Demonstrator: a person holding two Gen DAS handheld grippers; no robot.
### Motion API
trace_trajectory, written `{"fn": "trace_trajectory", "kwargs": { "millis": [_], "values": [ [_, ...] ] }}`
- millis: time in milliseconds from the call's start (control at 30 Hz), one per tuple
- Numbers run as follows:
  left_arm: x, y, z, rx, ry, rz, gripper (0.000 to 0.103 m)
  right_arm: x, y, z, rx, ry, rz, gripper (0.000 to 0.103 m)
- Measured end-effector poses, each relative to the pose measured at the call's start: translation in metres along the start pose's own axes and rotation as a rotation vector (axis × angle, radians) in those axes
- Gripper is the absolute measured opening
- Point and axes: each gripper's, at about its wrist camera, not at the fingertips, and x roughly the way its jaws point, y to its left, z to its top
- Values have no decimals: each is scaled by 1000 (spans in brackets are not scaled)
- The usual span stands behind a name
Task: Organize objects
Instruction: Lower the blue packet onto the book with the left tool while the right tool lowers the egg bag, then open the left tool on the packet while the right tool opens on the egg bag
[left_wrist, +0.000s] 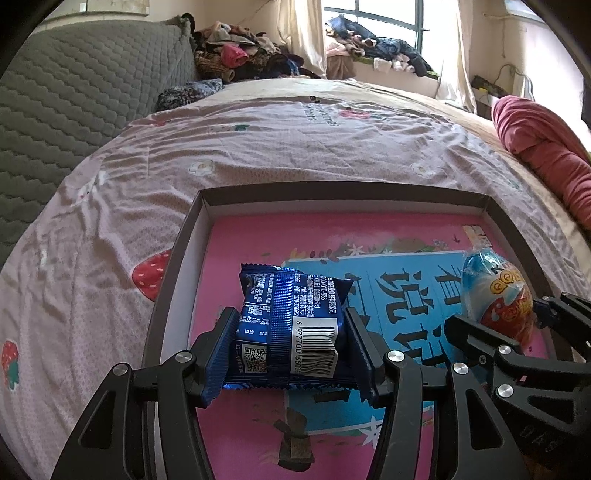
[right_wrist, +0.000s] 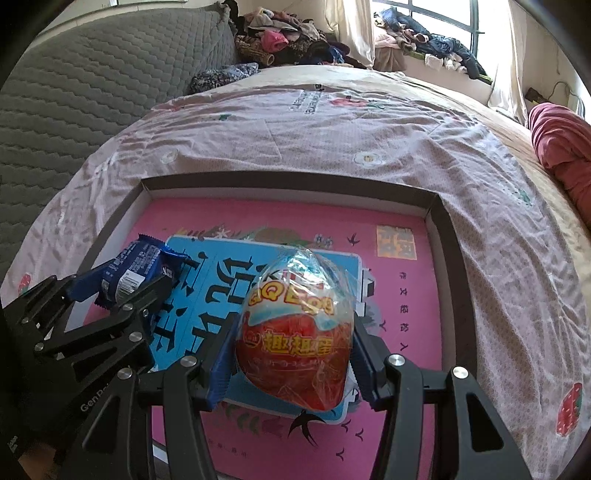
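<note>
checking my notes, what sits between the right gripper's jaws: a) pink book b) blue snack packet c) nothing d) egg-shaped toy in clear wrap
d: the right gripper has its jaws closed on the egg-shaped toy; the blue snack packet is in the left gripper.

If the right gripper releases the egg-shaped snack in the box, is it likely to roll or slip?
The egg-shaped snack is rounded, so it would probably roll a little on the flat pink book in the box. Its wrap looks glossy and loose, so it may slip between the right gripper pads.
</note>
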Motion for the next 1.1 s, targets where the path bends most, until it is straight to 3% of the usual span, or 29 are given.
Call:
{"fn": "trace_trajectory", "kwargs": {
  "millis": [433, 533, 733, 967, 1100],
  "values": [
    [-2, -2, -1, 10, 7, 24, 61, 1, 0, -1, -2, 11, -12, 56],
    [-4, -4, -1, 20, 1, 39, 69, 1, -1, -2, 4, 15, -18, 56],
    [-9, -2, 0, 20, -4, 37, 73, 2, -2, -2, 13, 27, -16, 56],
    [-11, 1, 1, 11, 2, 49, 75, -3, -4, -2, 22, 14, -25, 69],
    [-13, 3, 1, 11, 0, 44, 76, -9, -6, -1, 32, 2, -20, 70]
  ]
}}
